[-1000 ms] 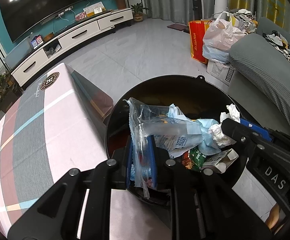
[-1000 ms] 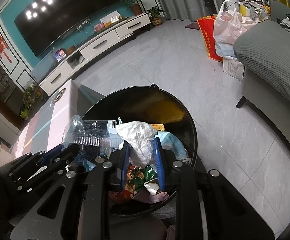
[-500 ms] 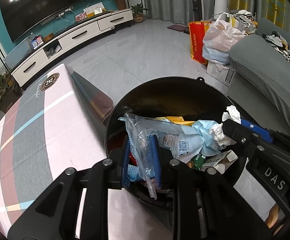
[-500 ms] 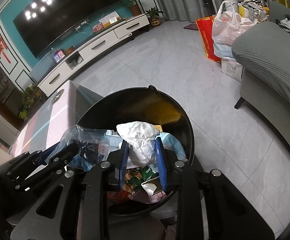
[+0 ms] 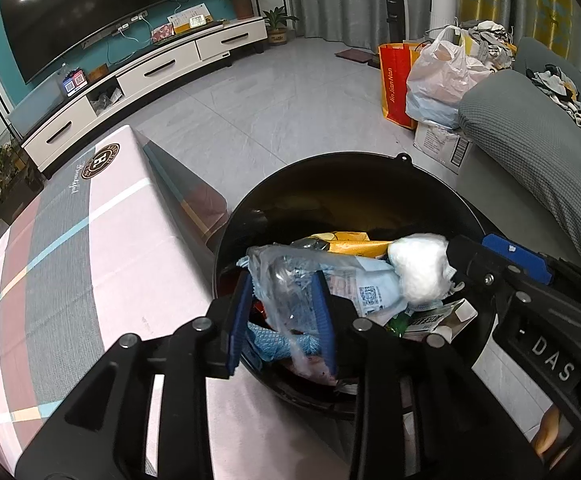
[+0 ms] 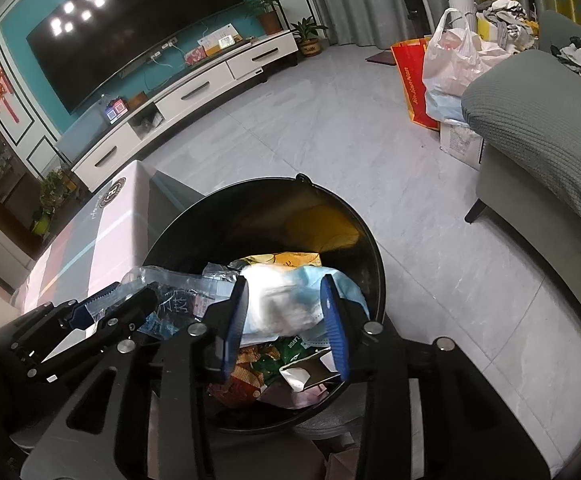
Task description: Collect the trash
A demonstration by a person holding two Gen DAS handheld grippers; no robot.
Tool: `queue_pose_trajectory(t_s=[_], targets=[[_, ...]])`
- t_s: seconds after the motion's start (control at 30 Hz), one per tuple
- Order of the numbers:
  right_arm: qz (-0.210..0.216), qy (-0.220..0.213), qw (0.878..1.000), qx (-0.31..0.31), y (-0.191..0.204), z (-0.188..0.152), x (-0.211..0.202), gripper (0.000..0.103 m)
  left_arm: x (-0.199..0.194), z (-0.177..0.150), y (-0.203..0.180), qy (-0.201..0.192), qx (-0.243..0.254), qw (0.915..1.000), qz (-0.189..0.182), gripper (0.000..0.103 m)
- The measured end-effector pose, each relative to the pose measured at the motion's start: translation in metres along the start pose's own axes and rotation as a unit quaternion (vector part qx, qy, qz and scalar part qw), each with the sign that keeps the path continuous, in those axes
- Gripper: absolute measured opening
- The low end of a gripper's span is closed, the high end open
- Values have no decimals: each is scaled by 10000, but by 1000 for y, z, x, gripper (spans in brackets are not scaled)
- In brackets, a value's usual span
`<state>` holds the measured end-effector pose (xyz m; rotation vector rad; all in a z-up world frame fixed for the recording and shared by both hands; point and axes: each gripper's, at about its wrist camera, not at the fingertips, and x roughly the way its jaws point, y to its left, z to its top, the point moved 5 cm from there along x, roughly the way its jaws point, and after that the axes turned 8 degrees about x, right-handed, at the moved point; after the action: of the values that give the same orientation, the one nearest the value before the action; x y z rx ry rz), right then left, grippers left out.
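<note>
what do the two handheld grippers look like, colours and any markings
Both are matte black plastic frames with silver bolt heads and cut-out slots. Each finger carries a ribbed blue pad. The left gripper and right gripper look identical in build. White letters "DAS" mark the right one's side. No cables or sleeves show.

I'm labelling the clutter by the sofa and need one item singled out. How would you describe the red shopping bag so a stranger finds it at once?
Start at the grey sofa on the right side of the room and look at the floor just past its end, toward the curtains. A heap of bags sits there, and the red shopping bag stands upright at its left edge. It alone is bright red with orange trim and lettering down its side, next to a pale plastic bag.
</note>
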<state>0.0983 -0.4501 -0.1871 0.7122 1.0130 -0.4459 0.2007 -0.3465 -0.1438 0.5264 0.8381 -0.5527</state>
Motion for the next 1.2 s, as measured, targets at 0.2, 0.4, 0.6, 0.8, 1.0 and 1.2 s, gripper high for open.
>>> queue_pose_trajectory(t_s=[0.2, 0.4, 0.6, 0.8, 1.0, 1.2], targets=[[-11, -9, 10000, -6, 0, 0, -1, 40, 0, 0, 0, -4, -13, 10000, -11, 37], [-39, -35, 10000, -24, 0, 1, -1, 44, -2, 1, 3, -32, -43, 10000, -14, 43], [-52, -50, 10000, -23, -1, 2, -2, 46, -6, 2, 3, -80, -58, 10000, -7, 50], [-51, -127, 9999, -29, -1, 5, -7, 50, -9, 3, 6, -110, -79, 9999, 17, 60], [-69, -195, 9998, -49, 2, 5, -11, 56, -14, 2, 12, -149, -138, 9997, 100, 72], [-79, -275, 9995, -91, 5, 5, -17, 61, -19, -2, 21, -152, -240, 9994, 187, 81]])
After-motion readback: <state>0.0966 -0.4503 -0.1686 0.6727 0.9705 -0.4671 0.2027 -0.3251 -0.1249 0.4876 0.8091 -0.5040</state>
